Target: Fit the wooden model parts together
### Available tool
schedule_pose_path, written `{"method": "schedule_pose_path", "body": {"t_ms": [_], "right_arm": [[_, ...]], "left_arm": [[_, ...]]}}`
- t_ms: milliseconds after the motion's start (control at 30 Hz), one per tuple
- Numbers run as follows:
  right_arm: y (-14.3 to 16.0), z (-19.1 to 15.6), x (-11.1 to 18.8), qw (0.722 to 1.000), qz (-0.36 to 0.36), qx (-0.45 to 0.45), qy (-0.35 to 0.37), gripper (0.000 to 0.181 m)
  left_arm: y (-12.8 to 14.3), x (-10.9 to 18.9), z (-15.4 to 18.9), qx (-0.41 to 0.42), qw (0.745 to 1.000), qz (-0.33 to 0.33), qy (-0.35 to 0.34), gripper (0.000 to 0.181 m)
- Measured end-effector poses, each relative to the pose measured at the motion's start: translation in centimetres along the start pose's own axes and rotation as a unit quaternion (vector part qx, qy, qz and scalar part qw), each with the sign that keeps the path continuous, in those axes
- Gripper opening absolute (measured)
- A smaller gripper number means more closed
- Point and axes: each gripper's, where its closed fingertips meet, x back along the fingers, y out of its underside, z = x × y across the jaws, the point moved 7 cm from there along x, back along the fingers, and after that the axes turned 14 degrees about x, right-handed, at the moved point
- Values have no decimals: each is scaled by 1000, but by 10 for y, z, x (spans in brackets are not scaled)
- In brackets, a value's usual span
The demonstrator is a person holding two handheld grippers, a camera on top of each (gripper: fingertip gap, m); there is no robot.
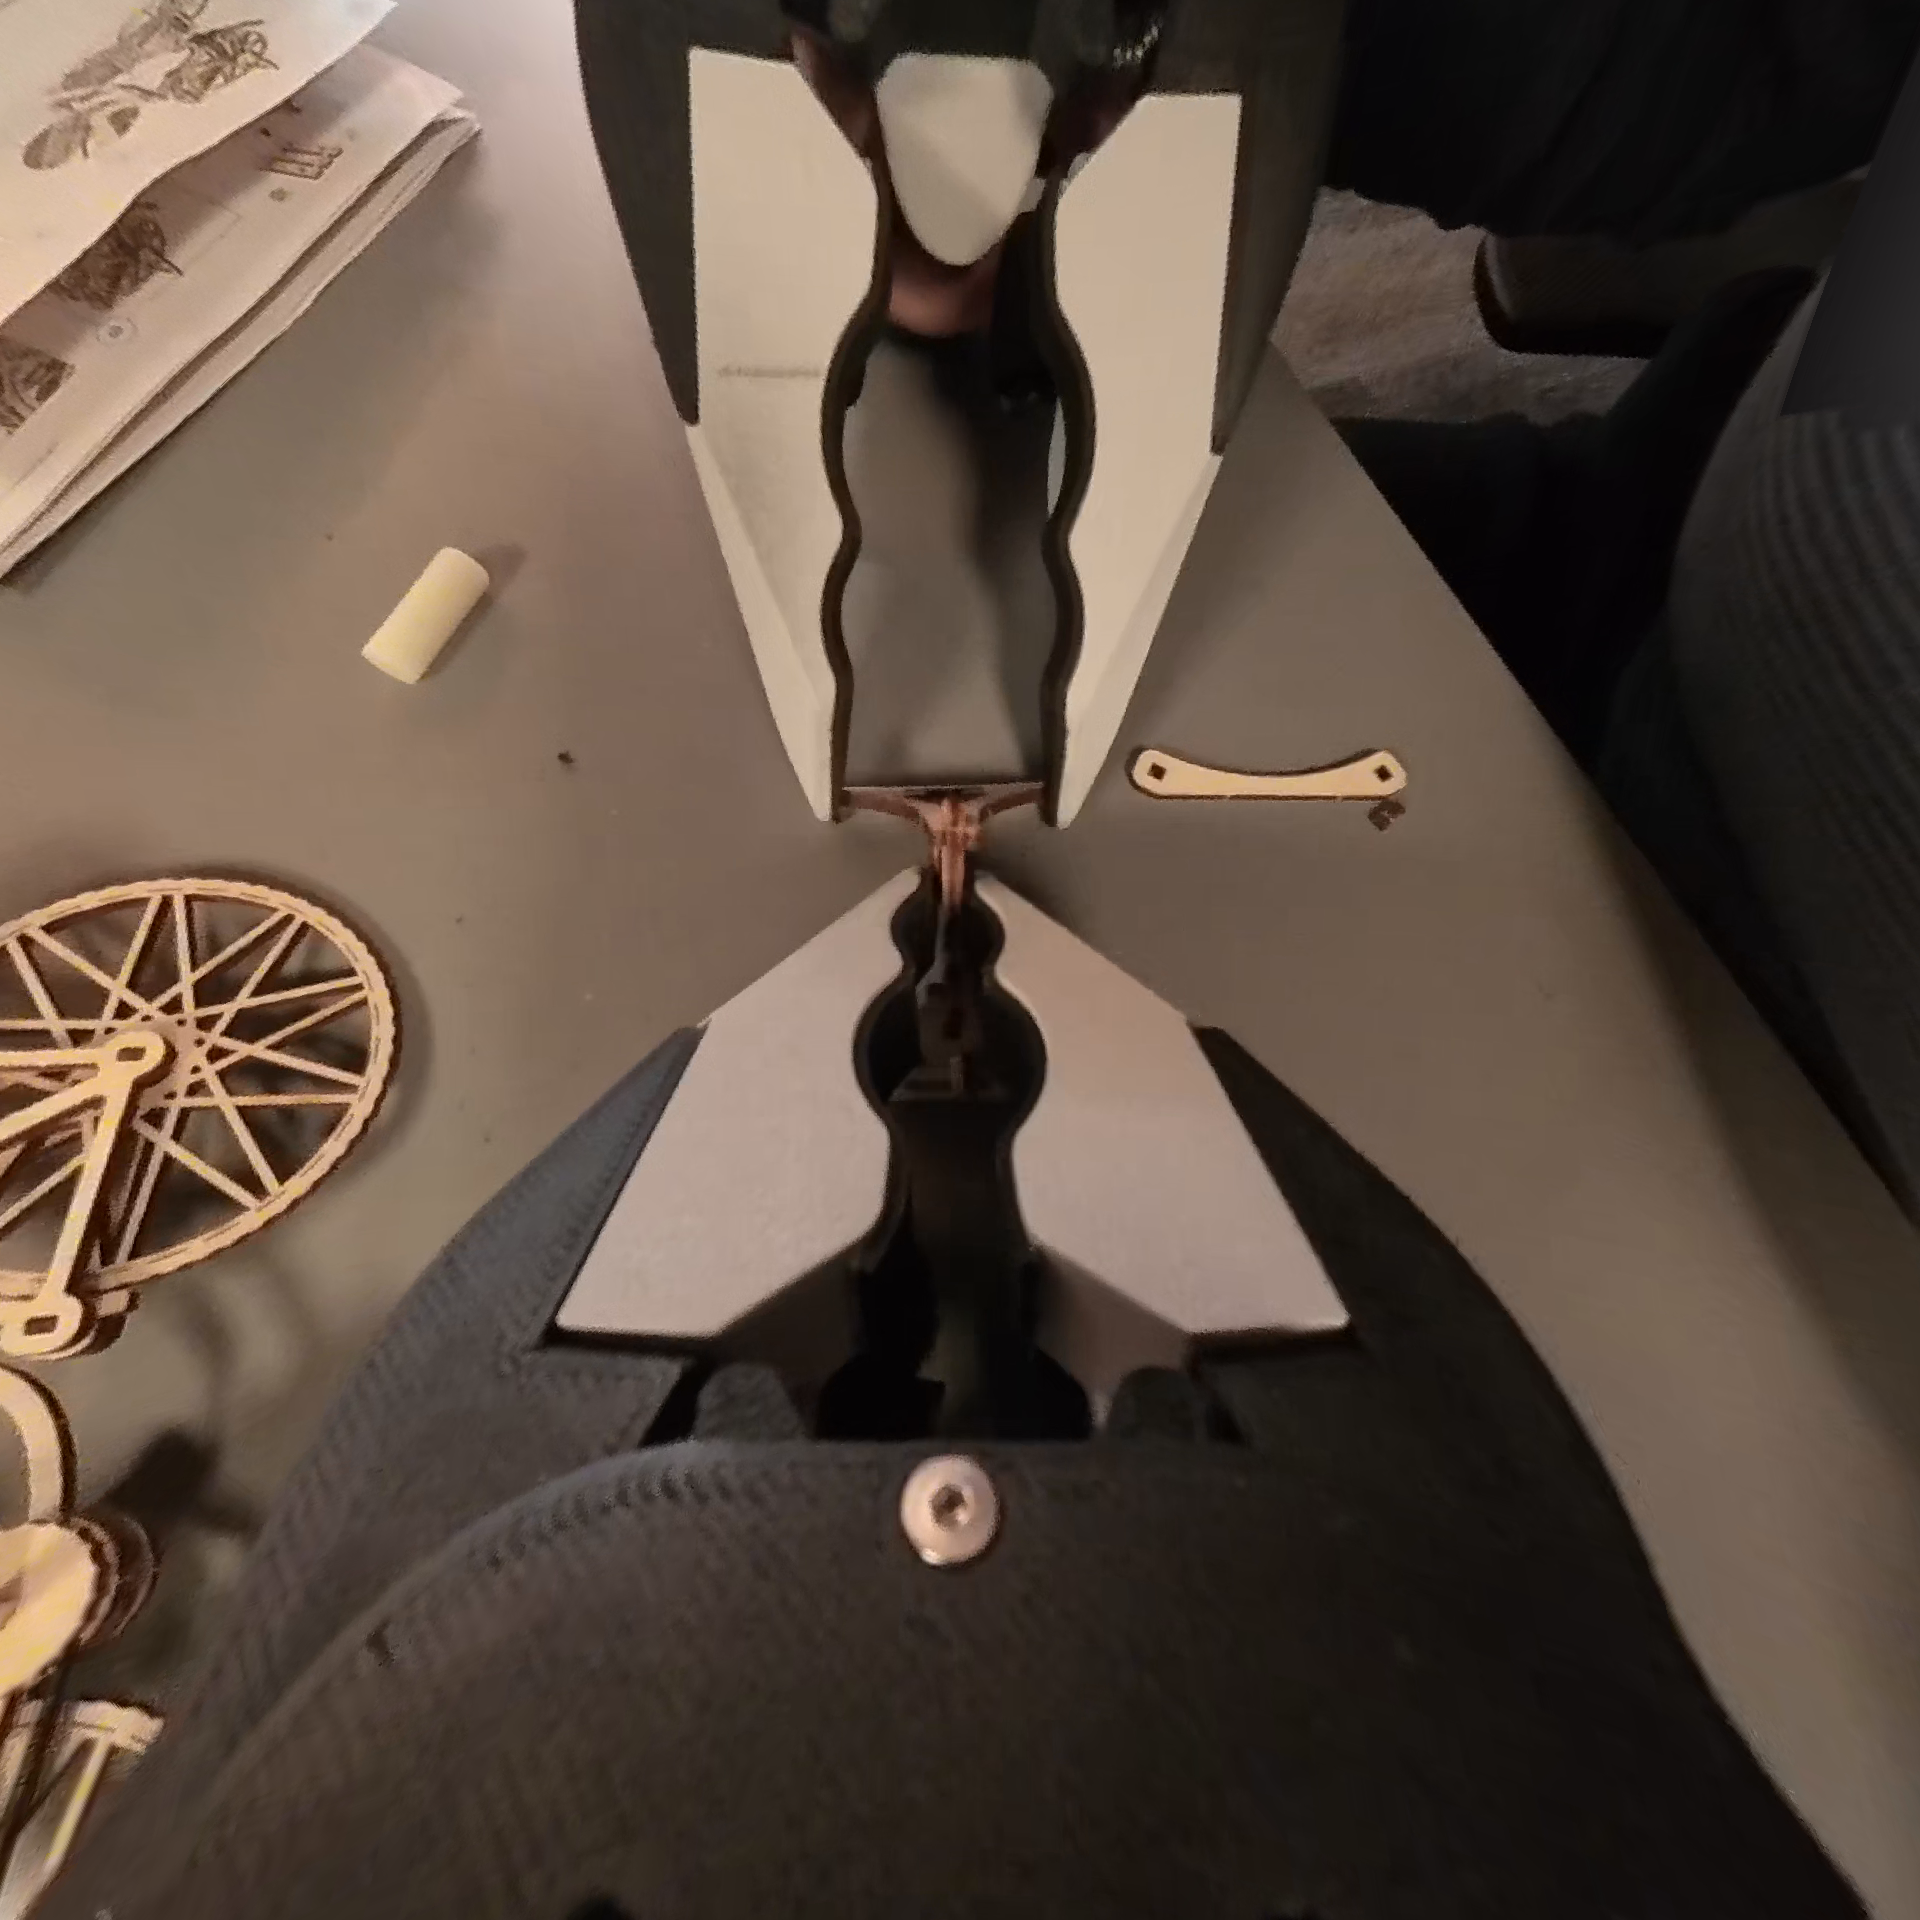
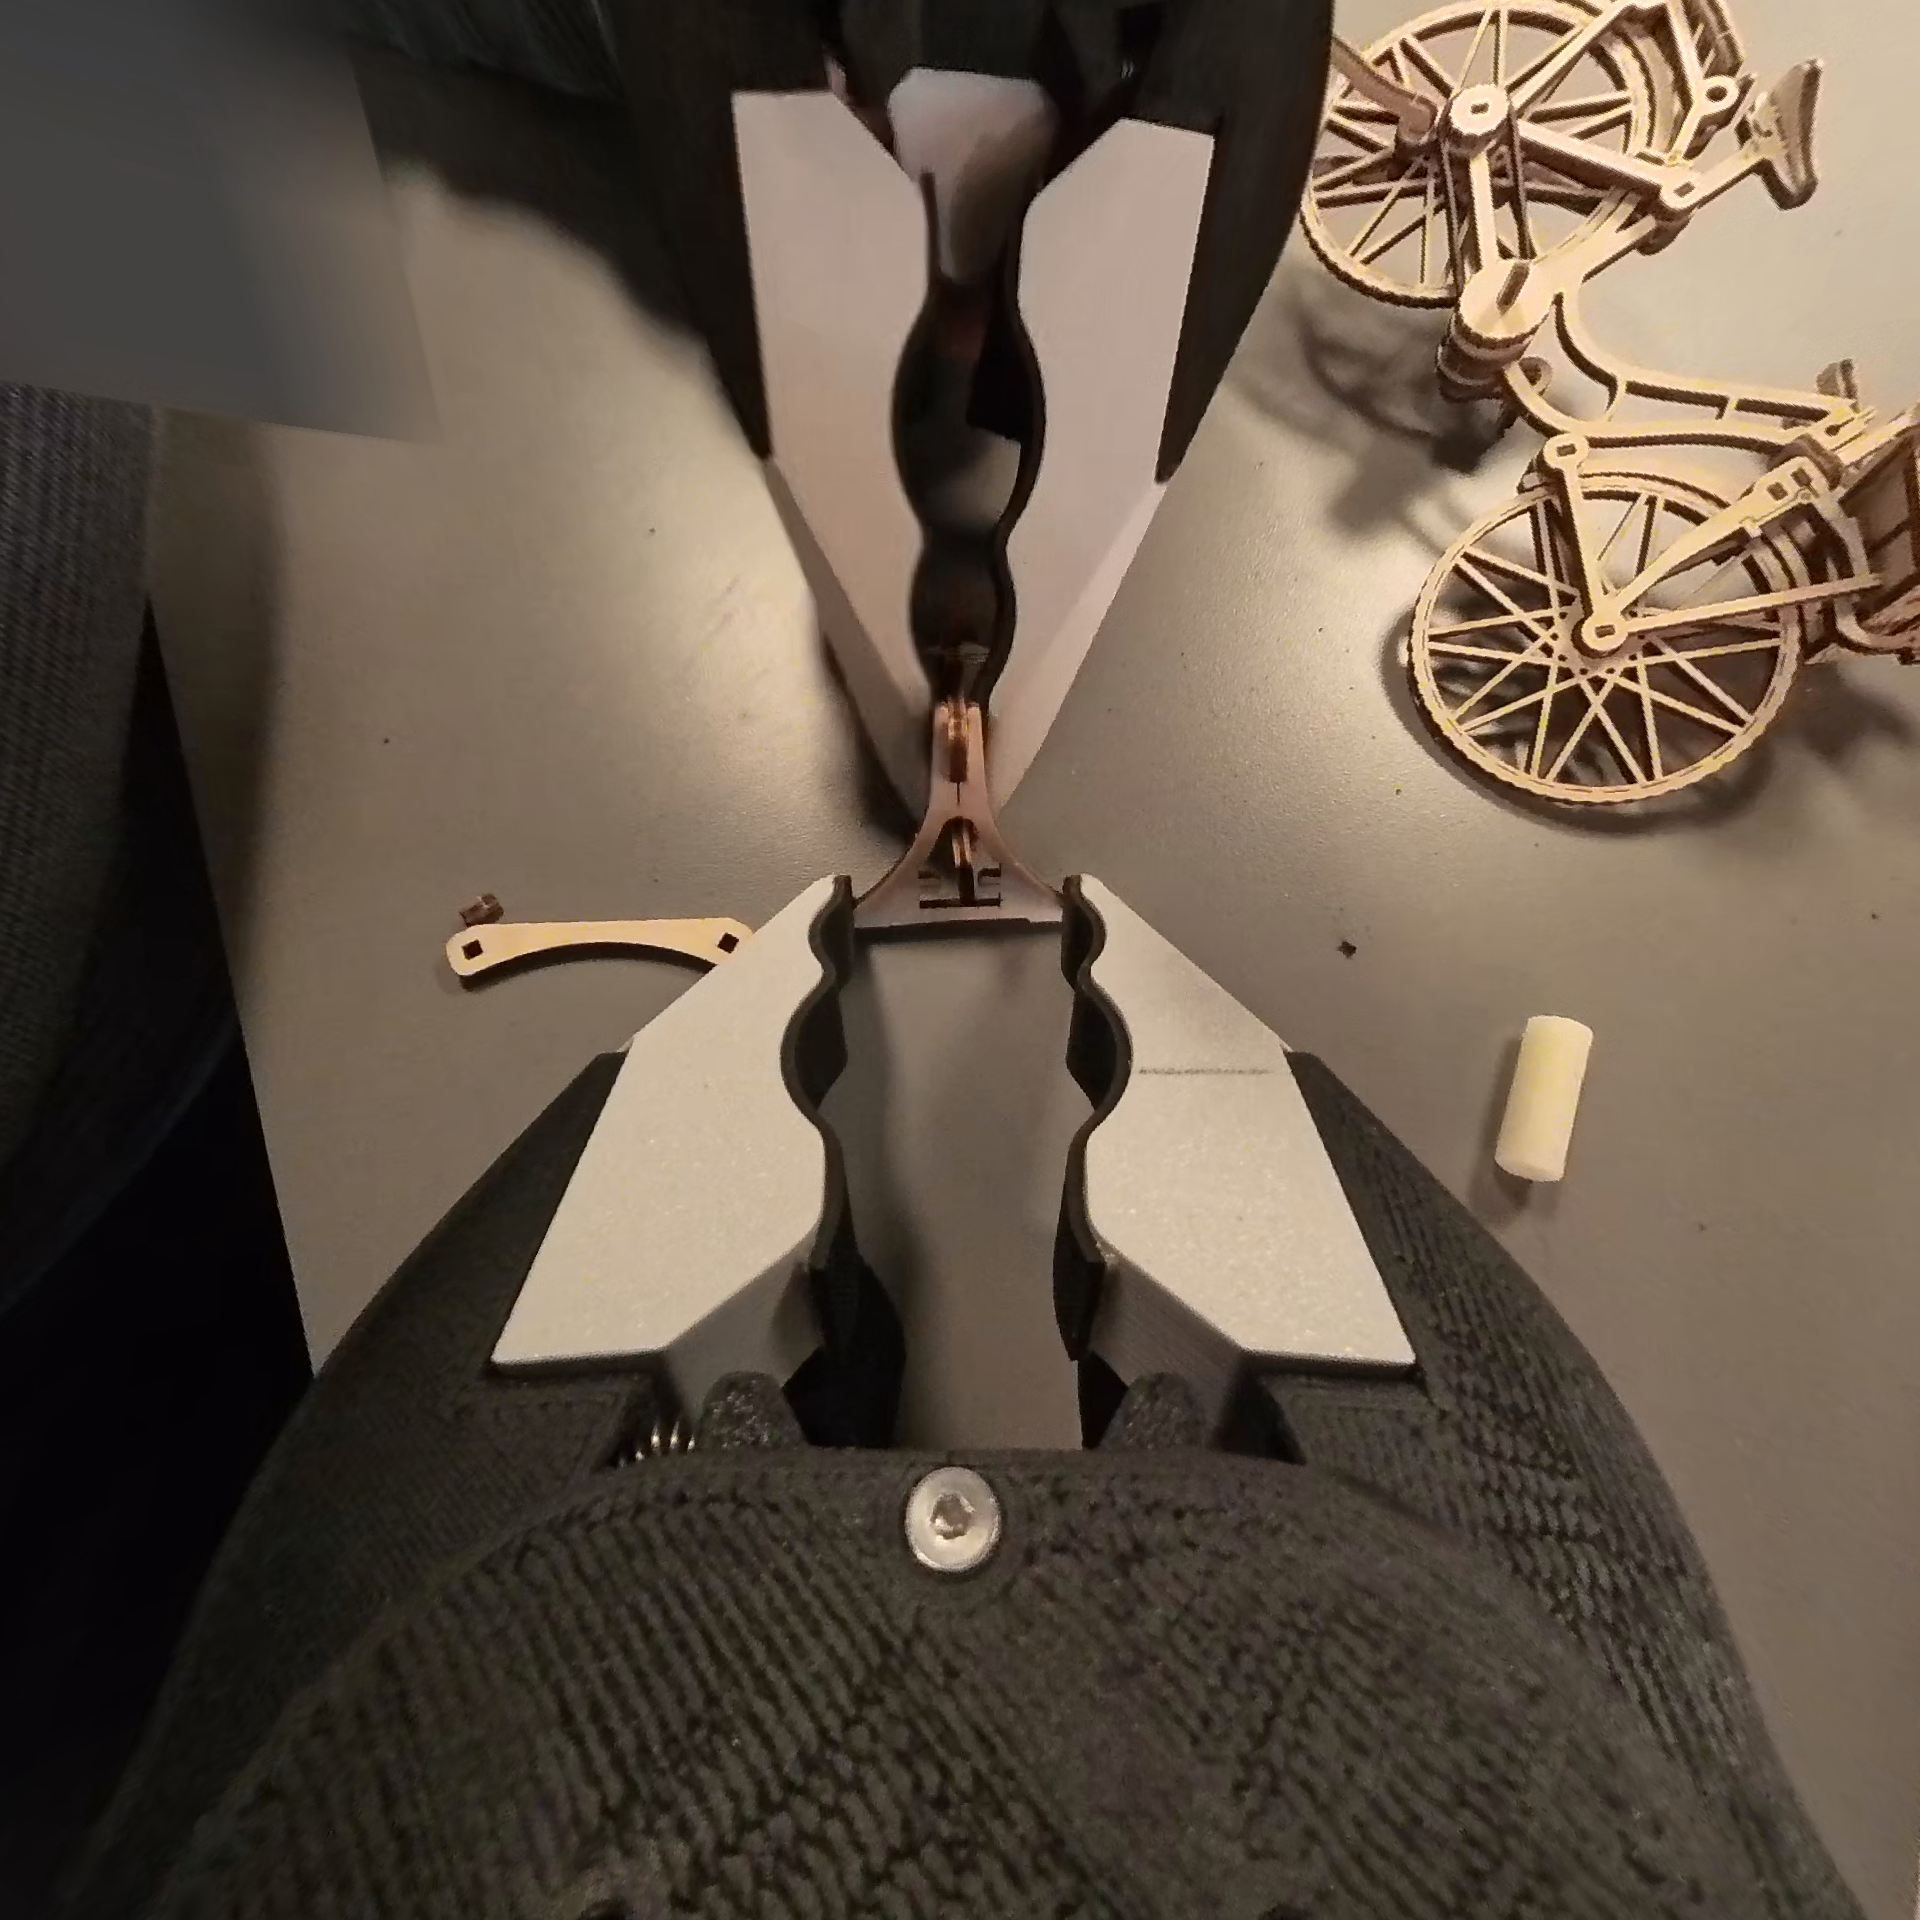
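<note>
My right gripper (image 2: 958, 925) is shut on the wide base of a flared wooden piece (image 2: 997, 902), held between its fingertips. My left gripper (image 1: 948, 885) faces it tip to tip and is shut on a narrow wooden part (image 1: 948, 850). The narrow part meets the neck of the flared piece (image 1: 943, 802) above the grey table (image 1: 582, 831). In the right wrist view the left gripper (image 2: 961, 717) comes in from the top with the narrow part (image 2: 954, 743). The rest of the narrow part is hidden between the left fingers.
A curved flat wooden strip (image 1: 1268, 777) (image 2: 597, 940) and a tiny wooden bit (image 2: 478, 909) lie near the table edge (image 1: 1558, 790). A cream cylinder (image 1: 426, 615) (image 2: 1545, 1096), a wooden bicycle model (image 1: 187, 1039) (image 2: 1600, 644) and instruction sheets (image 1: 187, 229) lie on the other side. Both grippers' tips are close together, under 4 cm apart. Between my right fingertips and the tiny wooden bit (image 2: 478, 909) there is roughly 7 cm. My left wrist view (image 1: 1390, 812) looks at it from another angle.
</note>
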Motion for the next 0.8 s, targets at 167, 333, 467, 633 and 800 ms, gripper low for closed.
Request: {"method": "schedule_pose_path", "body": {"t_ms": [167, 333, 467, 633, 800], "right_arm": [[0, 0, 0, 1000, 1, -2, -2, 39], [-3, 0, -4, 1000, 3, 5, -11, 39], [-3, 1, -4, 1000, 3, 2, -10, 39], [-3, 1, -4, 1000, 5, -2, -13, 39], [-3, 2, -4, 1000, 5, -3, -14, 39]], "left_arm": [[0, 0, -1, 7, 1000, -1, 7, 3], [-6, 0, 3, 19, 999, 21, 29, 3], [-2, 0, 1, 16, 1000, 6, 18, 3], [1, 3, 0, 16, 1000, -10, 14, 3], [1, 3, 0, 16, 1000, -12, 16, 3]]}}
